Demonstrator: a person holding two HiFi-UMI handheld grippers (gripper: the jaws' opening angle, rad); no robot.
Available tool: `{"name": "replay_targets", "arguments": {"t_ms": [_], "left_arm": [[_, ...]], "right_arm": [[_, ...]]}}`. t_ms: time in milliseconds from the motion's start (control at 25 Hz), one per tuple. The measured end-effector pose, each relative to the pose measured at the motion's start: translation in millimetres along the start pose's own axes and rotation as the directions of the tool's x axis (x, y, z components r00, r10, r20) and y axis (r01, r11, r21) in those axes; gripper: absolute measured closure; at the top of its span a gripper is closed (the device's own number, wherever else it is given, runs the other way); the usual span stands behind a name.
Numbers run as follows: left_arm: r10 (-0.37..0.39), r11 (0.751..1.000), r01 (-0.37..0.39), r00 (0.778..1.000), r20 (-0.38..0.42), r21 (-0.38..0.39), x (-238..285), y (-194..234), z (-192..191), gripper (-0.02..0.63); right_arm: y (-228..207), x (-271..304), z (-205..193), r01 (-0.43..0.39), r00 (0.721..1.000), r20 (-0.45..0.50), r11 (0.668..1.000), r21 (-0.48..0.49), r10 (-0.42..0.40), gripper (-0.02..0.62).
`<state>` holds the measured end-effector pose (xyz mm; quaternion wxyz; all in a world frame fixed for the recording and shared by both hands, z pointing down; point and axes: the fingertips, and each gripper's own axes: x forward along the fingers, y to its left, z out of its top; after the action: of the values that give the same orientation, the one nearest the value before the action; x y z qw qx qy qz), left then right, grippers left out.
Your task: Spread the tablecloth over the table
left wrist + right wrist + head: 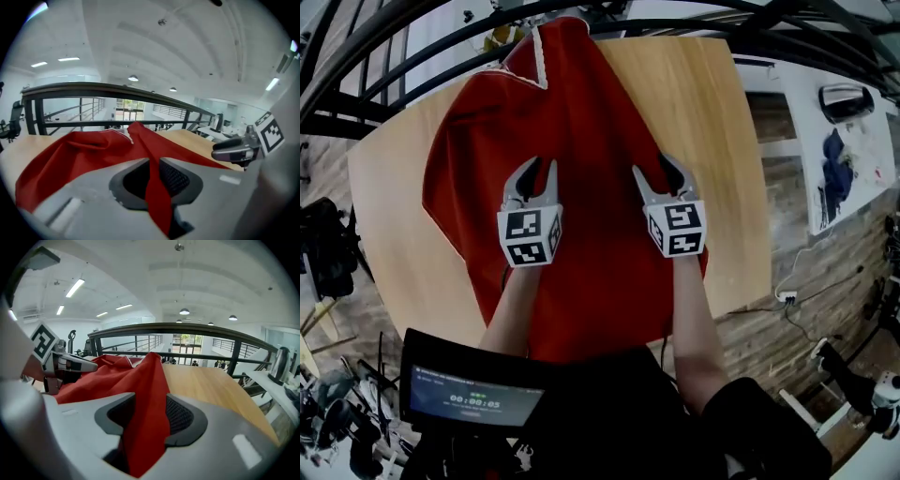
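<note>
Head view: tablecloth on wooden table

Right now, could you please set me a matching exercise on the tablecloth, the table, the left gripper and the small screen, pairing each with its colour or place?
Things:
1. tablecloth
2. table
3. left gripper
4. screen

Descriptions:
A. light wood, bare along its right side
B. lit, near the bottom edge of the head view
C. red with a white edge, bunched along the middle of the table
D. grey, with a black-and-white marker cube and red cloth between its jaws

Pairs: 1-C, 2-A, 3-D, 4-B
</note>
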<state>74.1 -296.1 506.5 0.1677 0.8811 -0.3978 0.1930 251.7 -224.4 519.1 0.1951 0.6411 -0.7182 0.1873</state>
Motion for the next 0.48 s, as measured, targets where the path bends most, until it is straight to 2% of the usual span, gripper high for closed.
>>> {"name": "replay_targets", "arguments": {"t_ms": [80,200,320,400,480], "left_arm": [[-0.092,0.996,0.093,0.995,-0.043,0.011,-6,-38,-18,0.599],[-0.219,0.975,0.220,0.970,-0.107,0.001,-26,-92,-45,0.600],[-0.346,0.933,0.357,0.923,-0.166,0.040,-54,-153,-70,0.599],[-0.379,0.915,0.399,0.902,-0.208,0.064,-76,-184,-95,0.599],[-0.353,0.924,0.377,0.907,-0.230,0.070,-98,-195,-118,0.593]], "right_arm": [[-3,-32,-17,0.019,1.000,0.006,0.999,0.043,-0.019,0.408],[-5,-94,-53,0.053,0.999,0.005,0.989,0.140,-0.054,0.410],[-10,-159,-105,0.150,0.988,-0.061,0.974,0.169,-0.141,0.410],[-14,-201,-146,0.228,0.970,-0.132,0.955,0.191,-0.205,0.410],[-17,-234,-180,0.278,0.953,-0.189,0.930,0.241,-0.236,0.410]]}}
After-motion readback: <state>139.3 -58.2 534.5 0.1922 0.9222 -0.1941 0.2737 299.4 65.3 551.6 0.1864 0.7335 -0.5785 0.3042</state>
